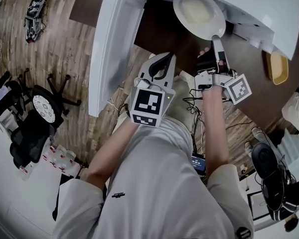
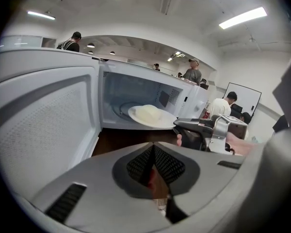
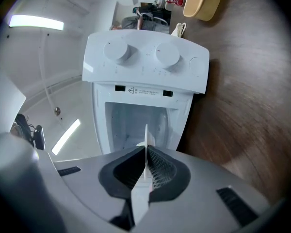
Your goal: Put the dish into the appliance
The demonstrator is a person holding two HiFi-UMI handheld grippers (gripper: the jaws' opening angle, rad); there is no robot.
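Head view looks steeply down; both gripper views face the open microwave (image 3: 145, 67) from close.

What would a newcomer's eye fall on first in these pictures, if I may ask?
The white plate of pale food, gripped by its rim in the right gripper, hangs at the mouth of the open microwave, near the top of the head view. The microwave's door stands wide open to the left, and the shut left gripper hovers just in front of it.
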